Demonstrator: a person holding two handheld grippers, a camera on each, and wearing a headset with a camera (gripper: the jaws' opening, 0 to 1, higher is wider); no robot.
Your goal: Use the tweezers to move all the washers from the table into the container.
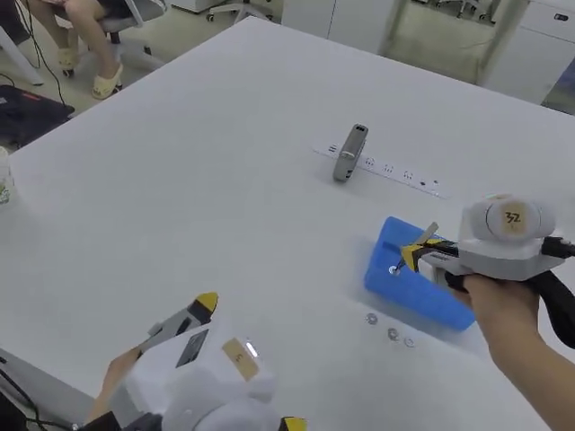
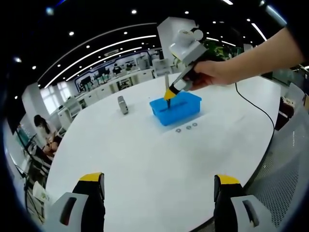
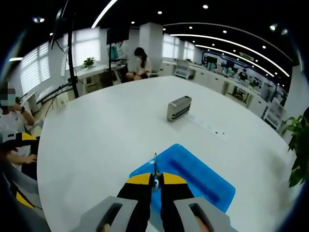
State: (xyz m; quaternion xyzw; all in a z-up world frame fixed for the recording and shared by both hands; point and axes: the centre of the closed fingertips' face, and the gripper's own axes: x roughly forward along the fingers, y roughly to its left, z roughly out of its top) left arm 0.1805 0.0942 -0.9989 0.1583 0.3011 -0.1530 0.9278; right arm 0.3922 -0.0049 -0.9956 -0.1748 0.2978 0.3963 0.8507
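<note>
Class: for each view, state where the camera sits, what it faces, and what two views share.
Head view: headset, looking down at the table; left gripper, right gripper and a hand show.
Left gripper view: on the left gripper, facing the blue container; its open jaws show.
Right gripper view: on the right gripper, looking over the container; jaws shut on the tweezers.
Shared: head and left gripper views show three washers beside the container.

Number 32 on right gripper (image 1: pixel 406 258) (on top, rear end).

Washers (image 1: pixel 393 334) on the table (image 1: pixel 225 206) just before the container (image 1: pixel 418 296), power strip (image 1: pixel 395 171) well behind
</note>
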